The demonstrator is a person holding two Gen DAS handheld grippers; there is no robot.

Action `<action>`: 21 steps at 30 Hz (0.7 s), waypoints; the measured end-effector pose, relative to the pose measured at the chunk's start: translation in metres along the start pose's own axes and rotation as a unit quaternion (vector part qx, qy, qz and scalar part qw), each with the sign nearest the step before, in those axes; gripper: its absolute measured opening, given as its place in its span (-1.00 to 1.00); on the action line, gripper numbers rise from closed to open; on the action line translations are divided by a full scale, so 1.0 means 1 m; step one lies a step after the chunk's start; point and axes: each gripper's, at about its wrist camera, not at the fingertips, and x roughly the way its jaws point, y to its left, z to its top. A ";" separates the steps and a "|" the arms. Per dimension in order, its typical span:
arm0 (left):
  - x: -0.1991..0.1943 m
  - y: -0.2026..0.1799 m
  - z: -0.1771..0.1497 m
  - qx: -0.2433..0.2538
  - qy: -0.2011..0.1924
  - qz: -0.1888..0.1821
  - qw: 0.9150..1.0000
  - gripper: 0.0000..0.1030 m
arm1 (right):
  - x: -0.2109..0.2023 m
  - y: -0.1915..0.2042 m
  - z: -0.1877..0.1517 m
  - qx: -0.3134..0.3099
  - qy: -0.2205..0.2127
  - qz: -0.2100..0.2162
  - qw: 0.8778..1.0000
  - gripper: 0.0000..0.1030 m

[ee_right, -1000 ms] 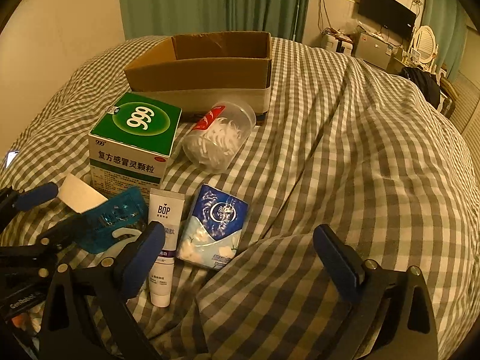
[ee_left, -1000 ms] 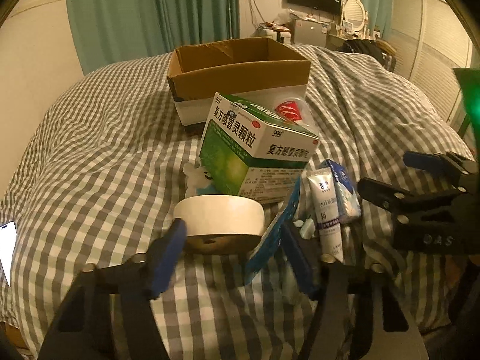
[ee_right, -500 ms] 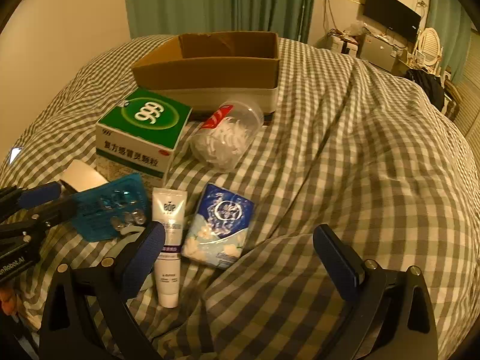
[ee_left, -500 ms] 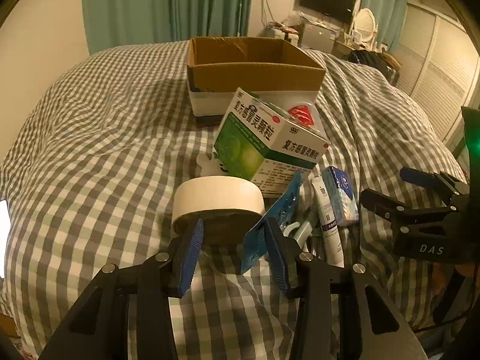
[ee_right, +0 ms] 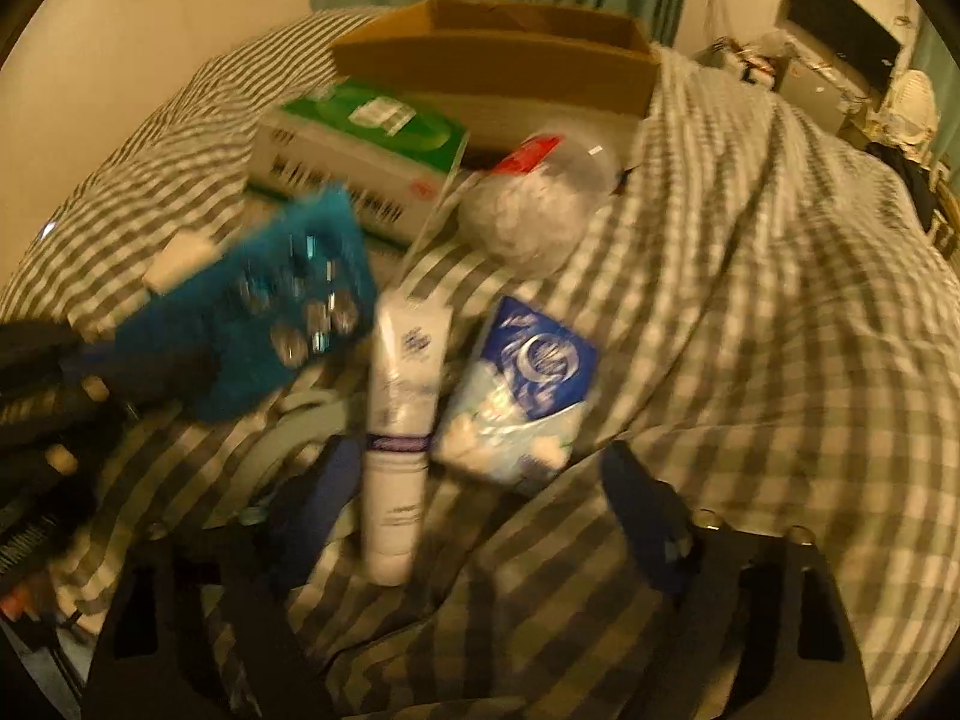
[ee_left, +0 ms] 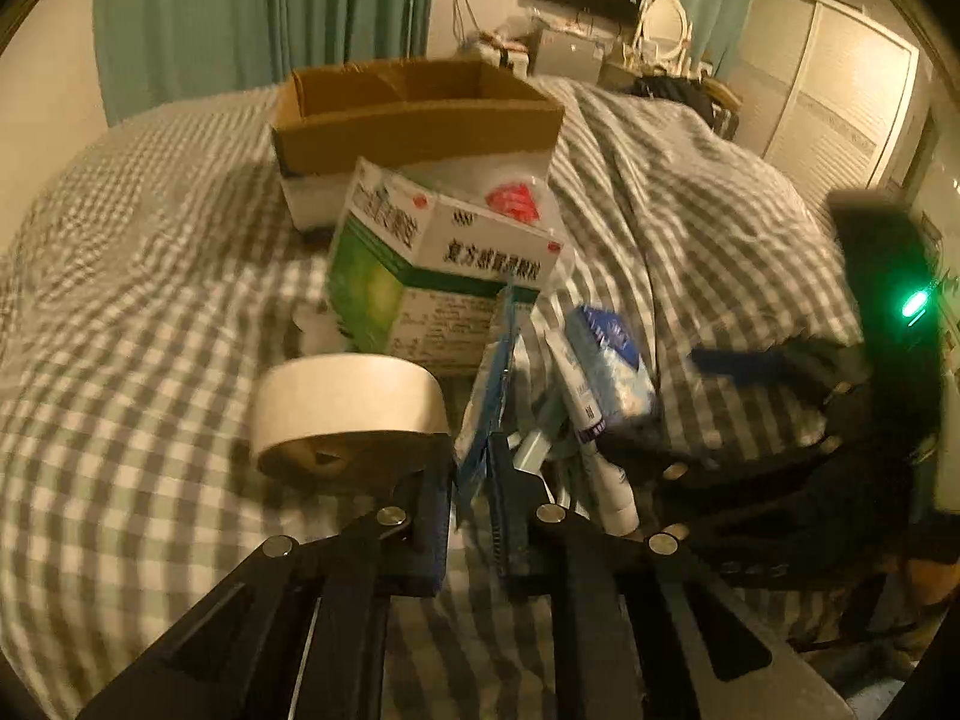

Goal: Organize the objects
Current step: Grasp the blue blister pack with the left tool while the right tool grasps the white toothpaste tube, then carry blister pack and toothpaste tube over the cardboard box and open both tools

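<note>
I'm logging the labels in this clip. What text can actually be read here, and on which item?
"复方感冒灵颗粒": white band of the green and white cardboard medicine box, smeared but legible.
Small logo above it and the fine print below: too blurred.
White plastic tube: print unreadable.
Blue and white soft tissue pack: print unreadable.
Blue blister card in the left tongs: no legible text.

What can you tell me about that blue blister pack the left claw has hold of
The blue blister pack is a thin teal card with shiny foil bubbles on one face, blurred by motion. The left claw is shut on its lower edge, holding it upright and edge-on to that camera, lifted off the checked bedspread, beside the tape roll.
</note>
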 end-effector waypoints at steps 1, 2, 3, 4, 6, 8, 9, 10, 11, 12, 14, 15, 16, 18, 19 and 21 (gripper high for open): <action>-0.006 0.001 0.000 0.000 -0.007 0.002 1.000 -0.80 | 0.003 0.002 -0.001 -0.002 0.007 0.008 1.000 0.34; -0.012 0.003 0.001 0.000 -0.012 0.004 1.000 -0.81 | 0.006 0.005 -0.001 -0.002 0.012 0.014 1.000 0.24; -0.016 0.004 0.002 -0.001 -0.015 0.004 1.000 -0.81 | 0.009 0.007 -0.002 -0.002 0.018 0.019 1.000 0.05; -0.019 0.005 0.002 -0.003 -0.019 0.005 1.000 -0.81 | 0.013 0.008 -0.003 -0.002 0.026 0.023 0.999 -0.04; -0.021 0.007 0.002 -0.004 -0.023 0.004 1.000 -0.81 | 0.020 0.010 -0.005 -0.002 0.034 0.031 0.999 -0.13; -0.022 0.007 0.002 -0.006 -0.024 0.001 1.000 -0.82 | 0.018 0.011 -0.006 -0.003 0.031 0.037 0.999 -0.30; -0.024 0.007 0.001 -0.006 -0.025 0.000 1.000 -0.82 | 0.015 0.010 -0.006 -0.003 0.027 0.039 0.999 -0.58; -0.025 0.007 0.001 -0.006 -0.027 -0.001 1.000 -0.82 | 0.012 0.011 -0.006 -0.004 0.025 0.047 0.999 -0.64; -0.027 0.006 0.002 -0.006 -0.029 0.000 1.000 -0.82 | 0.010 0.011 -0.006 -0.005 0.023 0.045 0.999 -0.64; -0.030 0.006 0.003 -0.007 -0.032 -0.001 0.999 -0.82 | 0.007 0.012 -0.007 -0.008 0.020 0.044 0.999 -0.64; -0.034 0.006 0.005 -0.008 -0.038 -0.001 0.999 -0.83 | -0.001 0.012 -0.008 -0.012 0.009 0.047 0.999 -0.64; -0.037 0.006 0.006 -0.009 -0.041 -0.001 0.999 -0.83 | -0.007 0.012 -0.009 -0.013 0.001 0.047 0.999 -0.65; -0.039 0.006 0.007 -0.009 -0.044 -0.002 0.999 -0.83 | -0.015 0.012 -0.009 -0.015 -0.009 0.046 0.999 -0.65; -0.044 0.005 0.010 -0.009 -0.051 -0.001 0.999 -0.84 | -0.032 0.012 -0.008 -0.020 -0.029 0.045 0.998 -0.65; -0.047 0.005 0.011 -0.009 -0.055 -0.002 0.998 -0.84 | -0.042 0.011 -0.007 -0.021 -0.041 0.045 0.998 -0.65; -0.053 0.005 0.017 -0.010 -0.064 -0.003 0.998 -0.85 | -0.060 0.007 -0.001 -0.020 -0.061 0.046 0.997 -0.65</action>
